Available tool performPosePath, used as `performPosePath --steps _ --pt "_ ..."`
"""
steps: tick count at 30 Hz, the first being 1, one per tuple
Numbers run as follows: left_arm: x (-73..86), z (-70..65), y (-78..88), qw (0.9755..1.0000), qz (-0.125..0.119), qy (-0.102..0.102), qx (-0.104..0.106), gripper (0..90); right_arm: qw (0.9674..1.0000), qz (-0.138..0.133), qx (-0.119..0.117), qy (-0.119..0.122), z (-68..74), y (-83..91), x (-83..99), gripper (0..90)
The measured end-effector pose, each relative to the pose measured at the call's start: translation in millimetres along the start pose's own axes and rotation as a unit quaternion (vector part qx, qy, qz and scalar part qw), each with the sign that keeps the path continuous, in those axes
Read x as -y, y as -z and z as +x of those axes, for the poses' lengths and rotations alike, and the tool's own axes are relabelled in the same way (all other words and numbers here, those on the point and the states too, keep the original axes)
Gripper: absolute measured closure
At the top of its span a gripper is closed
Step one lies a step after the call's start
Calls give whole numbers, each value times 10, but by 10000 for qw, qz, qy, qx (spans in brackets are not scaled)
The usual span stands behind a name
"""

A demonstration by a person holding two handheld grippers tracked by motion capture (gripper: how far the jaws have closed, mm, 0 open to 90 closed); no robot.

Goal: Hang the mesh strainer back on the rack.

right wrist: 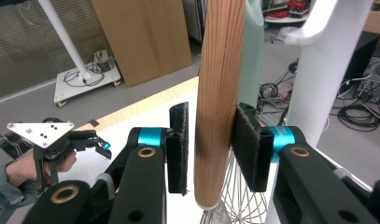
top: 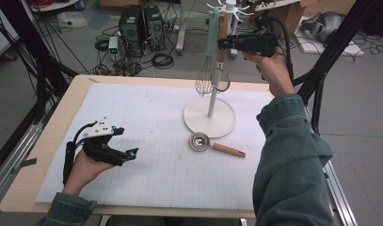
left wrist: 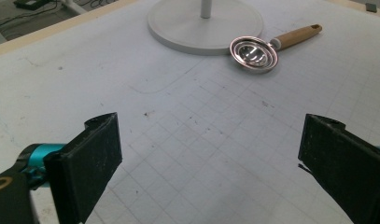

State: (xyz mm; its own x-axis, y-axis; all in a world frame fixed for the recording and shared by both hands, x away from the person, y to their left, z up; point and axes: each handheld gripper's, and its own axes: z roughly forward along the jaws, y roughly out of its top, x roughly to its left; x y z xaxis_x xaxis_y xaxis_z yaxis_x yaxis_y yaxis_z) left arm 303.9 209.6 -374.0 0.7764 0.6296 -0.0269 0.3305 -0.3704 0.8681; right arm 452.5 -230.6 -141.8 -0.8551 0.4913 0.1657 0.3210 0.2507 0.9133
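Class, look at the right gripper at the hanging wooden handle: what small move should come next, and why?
Probably draw the right gripper straight back off the wooden handle. The handle hangs upright at the rack beside the whisk, and a gap shows between it and one pad, so the grip looks released. Whether it sits on a hook I cannot tell.

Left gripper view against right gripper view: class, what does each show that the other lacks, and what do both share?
Left gripper view: a wooden-handled metal utensil lying on the gridded mat beside the stand's round base. Right gripper view: a hanging wooden handle between the jaws of the right hand-held gripper, a mint-green handle behind it, and whisk wires below. Shared: the white stand and the left hand-held gripper, its jaws open.
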Motion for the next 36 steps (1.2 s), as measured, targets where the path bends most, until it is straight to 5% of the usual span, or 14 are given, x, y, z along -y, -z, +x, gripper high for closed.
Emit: performPosePath --steps 13,27,36 --pt "-26 -1 11 10000 -23 -31 -24 65 9998 -208 56 -54 -32 170 82 680" --pt "-34 -3 -7 10000 16 -45 -66 65 9995 -313 -83 67 -22 332 166 893" --pt "-47 9 7 10000 -11 -41 -71 65 9991 -415 -105 3 -56 422 182 894"
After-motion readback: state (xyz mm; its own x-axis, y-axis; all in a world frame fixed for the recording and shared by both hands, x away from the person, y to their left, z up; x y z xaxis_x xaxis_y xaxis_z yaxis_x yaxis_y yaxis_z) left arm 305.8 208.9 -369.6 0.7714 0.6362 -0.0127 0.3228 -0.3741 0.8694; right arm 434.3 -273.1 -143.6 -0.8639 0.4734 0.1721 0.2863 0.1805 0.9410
